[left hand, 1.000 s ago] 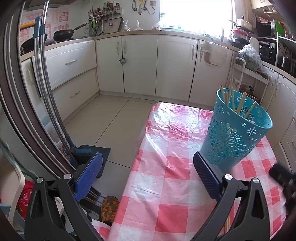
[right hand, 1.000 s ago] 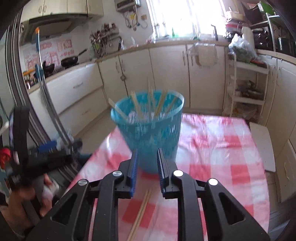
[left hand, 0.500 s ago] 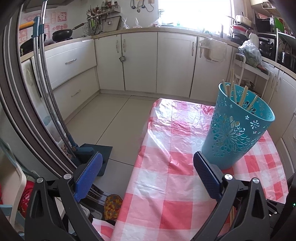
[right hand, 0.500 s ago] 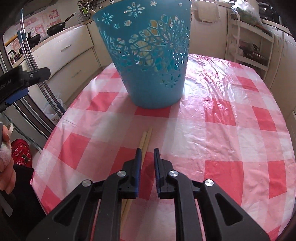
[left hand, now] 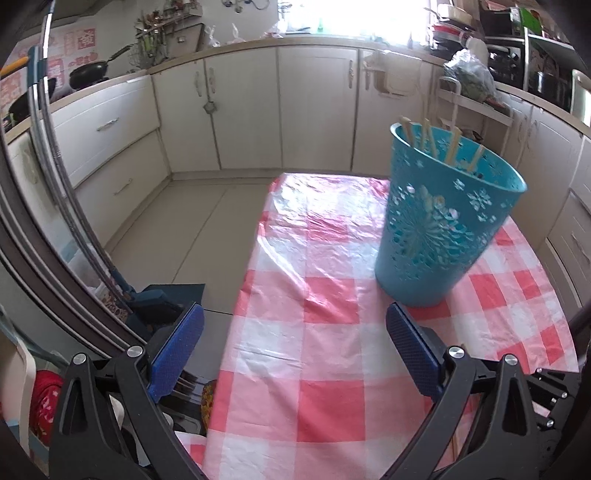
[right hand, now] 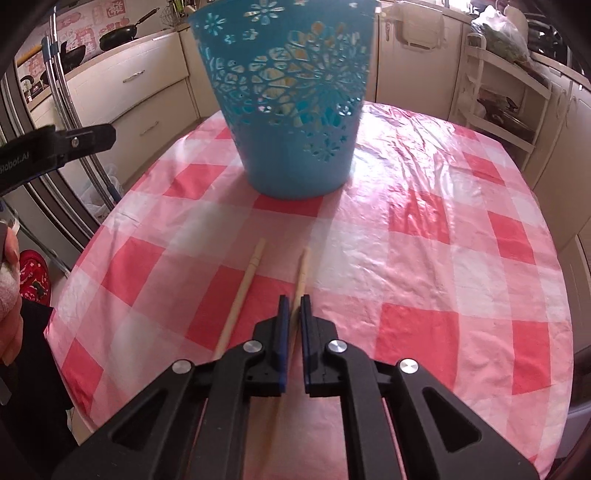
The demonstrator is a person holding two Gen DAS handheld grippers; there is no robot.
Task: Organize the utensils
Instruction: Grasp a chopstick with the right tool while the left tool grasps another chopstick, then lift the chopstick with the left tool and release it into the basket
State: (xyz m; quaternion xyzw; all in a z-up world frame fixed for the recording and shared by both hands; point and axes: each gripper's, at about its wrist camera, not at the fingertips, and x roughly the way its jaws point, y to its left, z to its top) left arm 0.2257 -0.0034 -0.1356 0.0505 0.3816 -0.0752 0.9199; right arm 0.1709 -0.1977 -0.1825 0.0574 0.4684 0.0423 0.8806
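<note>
A pale wooden chopstick sits pinched between my jaws; its twin lies just left. Far off, the upright teal basket holds more.

Cream-fronted kitchen base cabinets with metal handles along the far and side walls, under a pale countertop. Bright overexposed window above the far counter. Beige tiled floor. Black frying pan on the left counter; red-and-white paper decorations on the wall behind. White open shelving unit at right. Red-and-white checked plastic tablecloth over the table, glossy with window glare at its far edge.
</note>
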